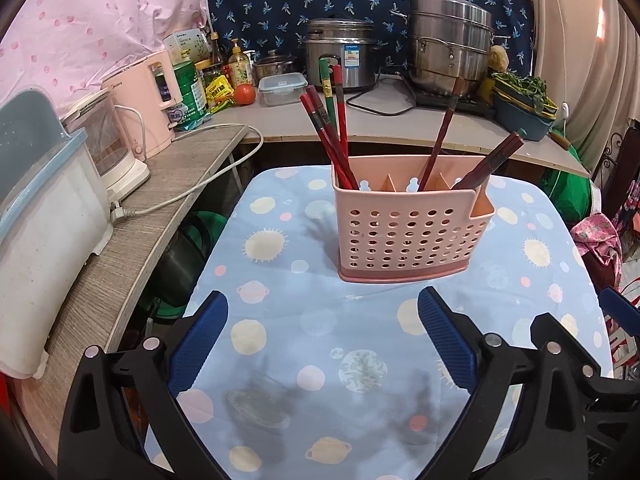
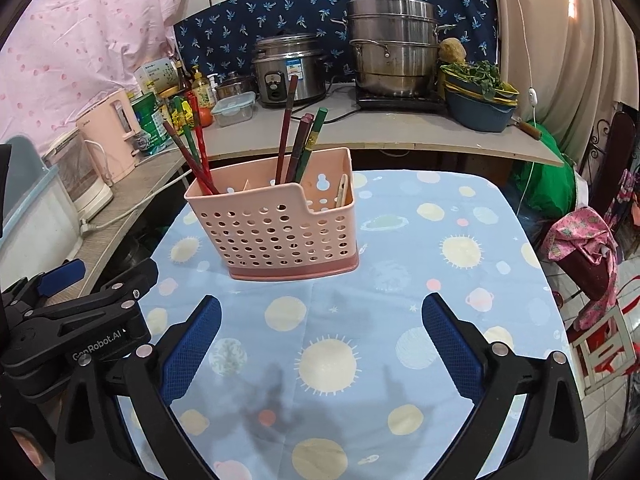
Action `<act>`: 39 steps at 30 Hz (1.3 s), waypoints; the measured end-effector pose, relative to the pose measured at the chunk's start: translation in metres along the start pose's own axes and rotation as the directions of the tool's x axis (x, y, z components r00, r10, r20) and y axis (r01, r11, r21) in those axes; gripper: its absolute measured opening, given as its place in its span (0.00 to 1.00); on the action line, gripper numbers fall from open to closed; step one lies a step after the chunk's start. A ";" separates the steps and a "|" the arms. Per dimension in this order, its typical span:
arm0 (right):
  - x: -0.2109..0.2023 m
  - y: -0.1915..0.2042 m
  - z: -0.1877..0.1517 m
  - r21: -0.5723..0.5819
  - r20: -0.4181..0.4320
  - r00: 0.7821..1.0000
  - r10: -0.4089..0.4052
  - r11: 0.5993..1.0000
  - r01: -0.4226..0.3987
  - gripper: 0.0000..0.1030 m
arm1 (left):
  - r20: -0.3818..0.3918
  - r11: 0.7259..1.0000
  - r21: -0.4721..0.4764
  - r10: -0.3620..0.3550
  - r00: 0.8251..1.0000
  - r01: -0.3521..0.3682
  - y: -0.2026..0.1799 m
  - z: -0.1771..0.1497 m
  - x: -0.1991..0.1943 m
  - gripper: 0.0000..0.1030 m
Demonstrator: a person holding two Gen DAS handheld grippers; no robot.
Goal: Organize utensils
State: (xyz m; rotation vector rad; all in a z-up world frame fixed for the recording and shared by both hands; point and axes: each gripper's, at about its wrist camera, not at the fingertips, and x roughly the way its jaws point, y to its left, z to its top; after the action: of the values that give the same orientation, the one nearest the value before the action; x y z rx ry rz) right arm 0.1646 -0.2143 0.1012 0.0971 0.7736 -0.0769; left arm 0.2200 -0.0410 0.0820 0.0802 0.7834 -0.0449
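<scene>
A pink perforated utensil holder (image 1: 412, 232) (image 2: 276, 228) stands upright on the small table with a blue planet-print cloth (image 1: 320, 320) (image 2: 400, 272). Several red, green and dark chopsticks (image 1: 332, 132) (image 2: 192, 148) lean in its left compartment, and more chopsticks (image 1: 444, 136) (image 2: 298, 144) in the middle and right ones. My left gripper (image 1: 323, 306) hovers over the cloth in front of the holder, open and holding nothing. My right gripper (image 2: 322, 308) is likewise open and empty, short of the holder. The left gripper's body (image 2: 80, 320) shows at the right wrist view's left edge.
A counter behind the table carries a rice cooker (image 1: 340, 56), a stacked steel steamer (image 1: 450, 44), a lidded container (image 1: 282, 88), bottles, a tomato and a blue basin of greens (image 2: 478, 96). A pink kettle (image 1: 146, 96) and appliances line the left shelf. A chair with cloth (image 2: 584, 252) stands right.
</scene>
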 end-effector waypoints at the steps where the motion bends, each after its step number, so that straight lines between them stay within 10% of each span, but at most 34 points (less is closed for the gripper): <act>1: 0.000 0.000 0.000 -0.002 0.002 1.000 -0.002 1.000 0.002 0.94 | -0.003 1.000 -0.001 -0.002 1.000 0.002 0.000 0.000 0.001 0.90; 39: 0.008 -0.003 -0.005 0.012 -0.037 0.999 -0.014 1.000 0.014 0.95 | -0.021 1.000 0.001 0.027 0.999 -0.027 -0.001 -0.006 0.004 0.92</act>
State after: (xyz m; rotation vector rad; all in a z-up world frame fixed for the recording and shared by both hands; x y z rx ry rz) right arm 0.1668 -0.2167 0.0923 0.1046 0.8113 -0.0934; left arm 0.2186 -0.0413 0.0745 0.0917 0.8028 -0.0183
